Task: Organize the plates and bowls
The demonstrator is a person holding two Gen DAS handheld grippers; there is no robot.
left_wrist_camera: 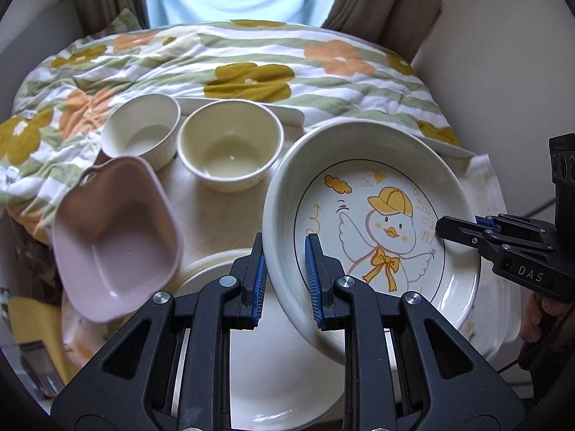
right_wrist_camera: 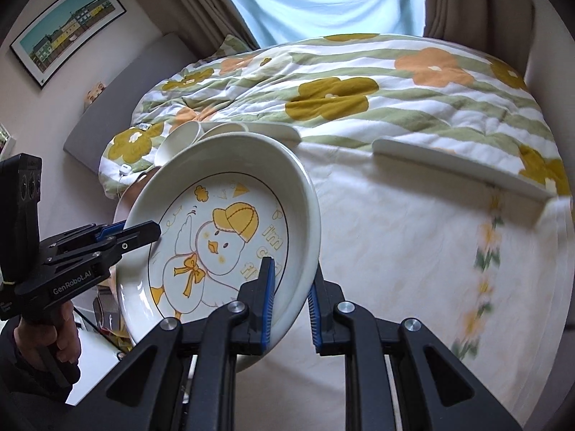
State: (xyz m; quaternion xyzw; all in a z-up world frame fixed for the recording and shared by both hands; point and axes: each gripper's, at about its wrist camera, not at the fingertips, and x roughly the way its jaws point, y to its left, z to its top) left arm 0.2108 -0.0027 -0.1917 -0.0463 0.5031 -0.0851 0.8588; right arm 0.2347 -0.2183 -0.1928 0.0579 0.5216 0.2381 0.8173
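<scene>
- Left wrist view: the left gripper (left_wrist_camera: 286,265) is pinching the near-left rim of the deep cream ceramic plate with a cartoon duck in a yellow cap (left_wrist_camera: 373,222), blue pads pressed on either side of the wall.
- The plate is tilted and looks lifted off the pale cloth-covered tabletop (left_wrist_camera: 215,212).
- The right gripper (left_wrist_camera: 440,228) comes in from the right and bites the opposite rim of the same plate.
- Left of the plate sits a pink heart-shaped bowl (left_wrist_camera: 115,240); further back are a white ribbed ramekin (left_wrist_camera: 142,133) and a round cream bowl (left_wrist_camera: 230,149), just beside each other.
- Under the gripper there's a plain white plate (left_wrist_camera: 284,377).
- Behind it all is a flowery striped quilt (left_wrist_camera: 251,68).
- Right wrist view: the right gripper (right_wrist_camera: 293,287) is clamped on the duck plate's (right_wrist_camera: 222,222) near-right rim, one finger inside the dish, one outside.
- The left gripper (right_wrist_camera: 158,231) grips the far-left rim, with a hand (right_wrist_camera: 54,337) on its handle.
- The plate is tipped up, its left side higher.
- A framed picture of colourful houses (right_wrist_camera: 68,25) hangs on the wall at far left.
</scene>
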